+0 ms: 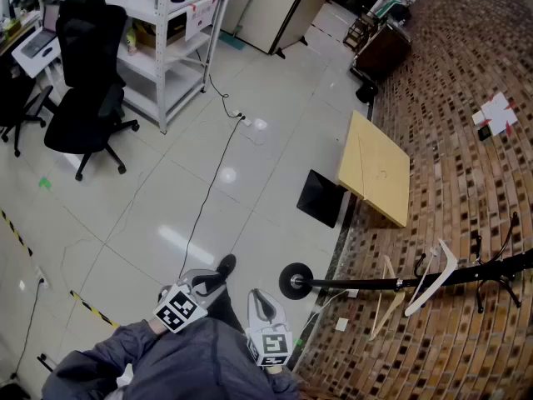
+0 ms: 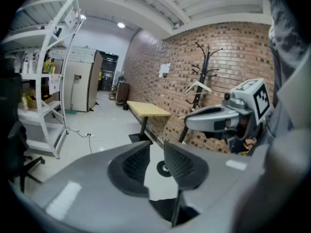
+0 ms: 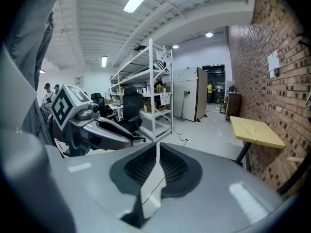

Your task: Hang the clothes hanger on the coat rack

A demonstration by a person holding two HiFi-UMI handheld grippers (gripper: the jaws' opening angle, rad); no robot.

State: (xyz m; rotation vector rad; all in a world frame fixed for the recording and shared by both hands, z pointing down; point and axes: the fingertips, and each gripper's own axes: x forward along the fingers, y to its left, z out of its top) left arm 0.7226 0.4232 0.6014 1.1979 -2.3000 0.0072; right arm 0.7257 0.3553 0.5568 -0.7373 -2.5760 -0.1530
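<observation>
Left tongs [image 1: 204, 280] are gaping slightly, empty, right tongs [image 1: 262, 304] clenching on nothing; I'm seeing the hanger [image 1: 431, 280] off right, nearer the latter.

Your head camera looks steeply down. The left gripper view faces the brick wall [image 2: 233, 52], the right gripper view the shelves [image 3: 154, 89]; all share the yellow table [image 1: 375, 169].

A pale glossy tile floor [image 1: 250, 182] meets a brick wall [image 1: 466, 82] at three o'clock, with a yellow-topped desk [image 1: 375, 169] beside it. A white shelf rack [image 1: 179, 32] and a black office chair [image 1: 87, 82] stand at eleven o'clock.
</observation>
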